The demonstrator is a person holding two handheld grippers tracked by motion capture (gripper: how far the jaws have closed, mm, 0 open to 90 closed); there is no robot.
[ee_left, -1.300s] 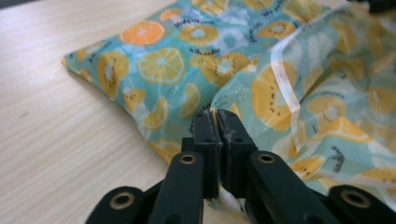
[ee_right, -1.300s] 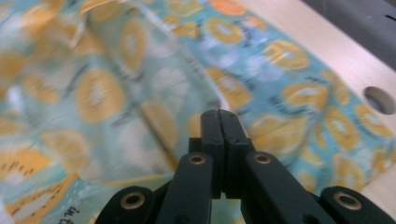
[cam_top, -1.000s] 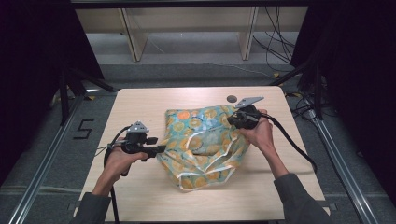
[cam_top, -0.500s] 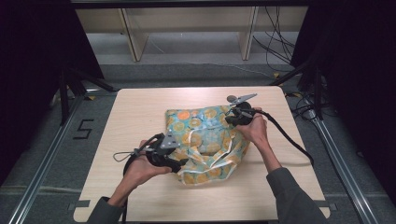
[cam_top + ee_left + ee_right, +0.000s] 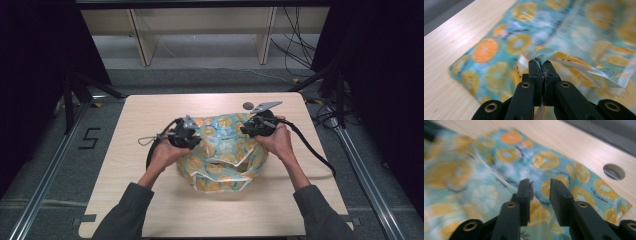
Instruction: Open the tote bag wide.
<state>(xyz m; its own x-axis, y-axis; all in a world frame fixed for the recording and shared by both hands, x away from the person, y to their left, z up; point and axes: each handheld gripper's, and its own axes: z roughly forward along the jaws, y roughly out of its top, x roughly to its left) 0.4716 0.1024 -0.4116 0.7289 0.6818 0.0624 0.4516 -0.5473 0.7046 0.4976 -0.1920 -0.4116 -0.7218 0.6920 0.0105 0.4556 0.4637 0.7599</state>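
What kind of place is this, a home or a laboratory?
Probably a laboratory recording station: a bare wooden table stands between dark curtains, metal rails flank it, and loose cables lie on the floor behind.

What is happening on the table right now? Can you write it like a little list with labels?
surface: light wooden table with a round hole near its far edge
main thing: teal plastic bag printed with orange and lemon slices, crumpled on the table
left gripper: shut on a fold of the bag's edge
right gripper: open, jaws apart just above the bag's far right part
hands: one hand on each gripper, at either side of the bag
sharpness: parts of the bag look blurred in both gripper views
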